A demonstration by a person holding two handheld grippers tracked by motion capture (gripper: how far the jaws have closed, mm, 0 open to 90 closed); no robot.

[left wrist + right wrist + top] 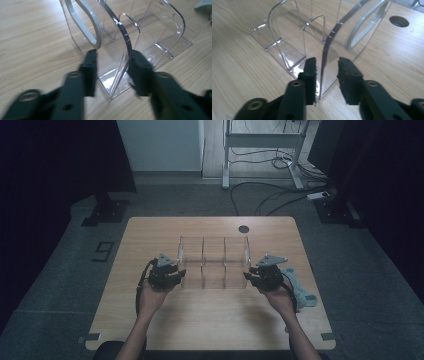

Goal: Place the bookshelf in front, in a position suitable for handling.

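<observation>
The person's forearms come in from the near edge of the wooden table (pixel 150 330) in the high view, each hand carrying a black gripper up to the clear acrylic rack (pixel 214 262). That rack, the largest thing on the tabletop, stands at the table's middle, with upright dividers splitting it into three bays.

The left gripper (pixel 167 275) sits at the rack's left end wall, the right gripper (pixel 264 275) at its right end wall. From above, the jaws are too small to read.

The left gripper view settles it for the left gripper (pixel 113 68): its jaws stand apart astride the rack's end wall (pixel 125 50). The wall's edge lies close to the right-hand pad, a clear gap remaining on the other side, so nothing is clamped. This view also shows a grey-edged oval handle cut-out (pixel 87 27) in that wall.

The right gripper view gives the same for the right gripper (pixel 327 72): jaws apart, the opposite end wall (pixel 329 50) between them, gaps on both sides.

Right of the rack, just beside the right hand, lies a pale blue cloth (pixel 300 290), seen from above. Beyond the rack, a round cable hole (pixel 243 229) pierces the table; it also appears in the right gripper view (pixel 399 21).
</observation>
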